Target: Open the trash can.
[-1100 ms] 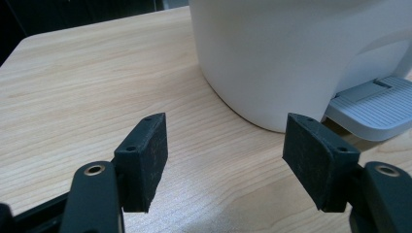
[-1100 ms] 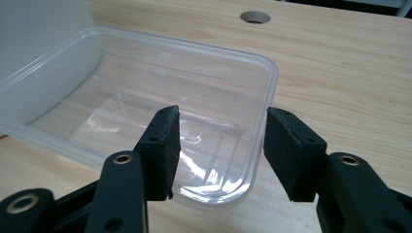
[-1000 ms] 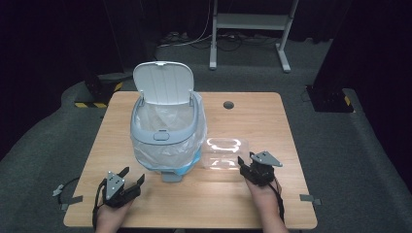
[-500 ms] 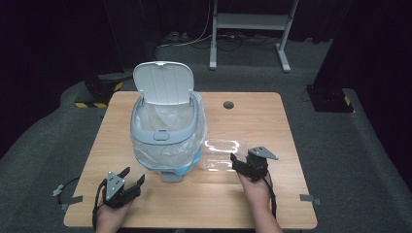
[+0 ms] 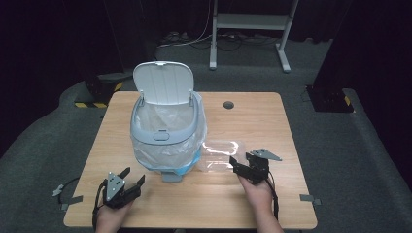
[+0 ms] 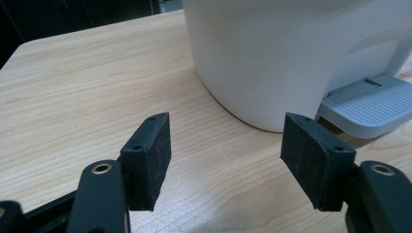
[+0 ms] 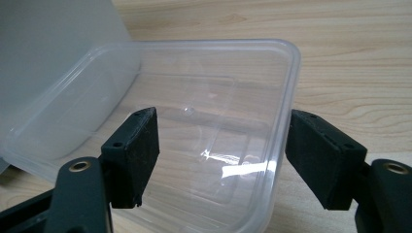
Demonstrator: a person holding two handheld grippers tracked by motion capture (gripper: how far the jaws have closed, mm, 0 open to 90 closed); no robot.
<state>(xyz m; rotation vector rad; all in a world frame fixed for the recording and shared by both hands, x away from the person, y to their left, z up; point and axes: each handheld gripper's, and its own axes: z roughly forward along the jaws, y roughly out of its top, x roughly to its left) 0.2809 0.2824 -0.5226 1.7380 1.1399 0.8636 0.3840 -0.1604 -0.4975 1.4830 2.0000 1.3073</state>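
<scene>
Now my surface carries a lidded bin, lid up, liner in. Just beside it lies a clear plastic container. My right gripper straddles its near rim, jaws apart, nothing held; closing there comes next, I judge. My left gripper waits, jaws apart, empty.

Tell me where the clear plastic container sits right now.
In the high view, the clear plastic container lies on the table at the right of the lined pedal bin, just ahead of the open right gripper, whose jaws straddle its edge.
</scene>
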